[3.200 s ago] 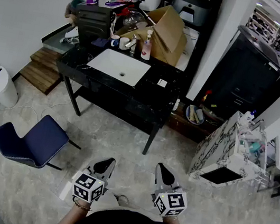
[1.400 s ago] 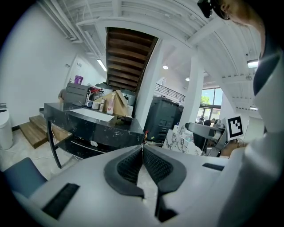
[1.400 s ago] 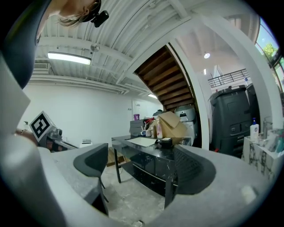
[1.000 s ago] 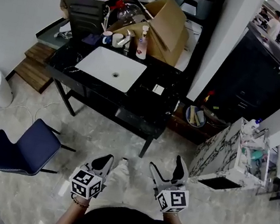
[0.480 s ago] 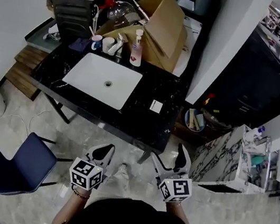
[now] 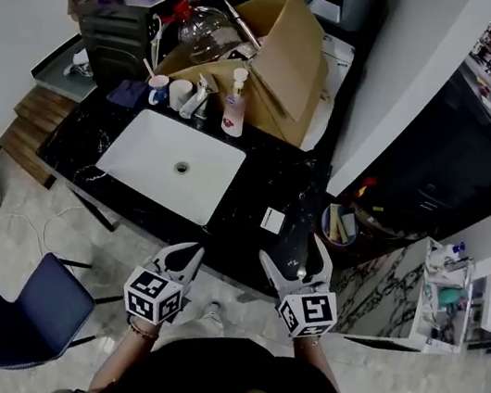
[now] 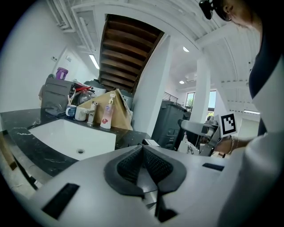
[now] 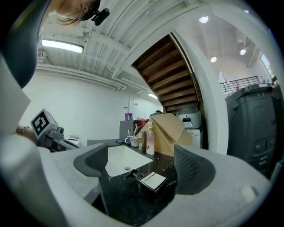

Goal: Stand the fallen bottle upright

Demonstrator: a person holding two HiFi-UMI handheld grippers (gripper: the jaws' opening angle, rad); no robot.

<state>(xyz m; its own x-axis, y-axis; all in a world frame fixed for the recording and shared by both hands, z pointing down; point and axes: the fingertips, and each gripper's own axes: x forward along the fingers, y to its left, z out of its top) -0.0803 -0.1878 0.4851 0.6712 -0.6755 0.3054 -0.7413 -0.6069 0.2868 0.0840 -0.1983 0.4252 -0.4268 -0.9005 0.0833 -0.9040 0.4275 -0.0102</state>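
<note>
A black pump bottle with a white label [image 6: 272, 219] lies on its side on the black marble counter [image 6: 257, 184], right of the white sink [image 6: 171, 164]. In the right gripper view the bottle [image 8: 151, 181] lies straight ahead between the jaws, its pump toward the sink. My right gripper [image 6: 294, 254] [image 8: 142, 166] is open, just short of the bottle at the counter's front edge. My left gripper [image 6: 190, 254] [image 7: 143, 150] is shut and holds nothing, over the counter's front edge below the sink.
An upright pink soap bottle [image 6: 234, 104], a faucet [image 6: 199, 98] and two cups [image 6: 168, 91] stand behind the sink. An open cardboard box [image 6: 281, 47] fills the counter's back. A blue chair [image 6: 27, 312] is at lower left, a white marbled cabinet [image 6: 395, 283] at right.
The view has closed in on the counter. Both grippers came forward from over the floor to its front edge, and the right gripper's jaws have spread.
</note>
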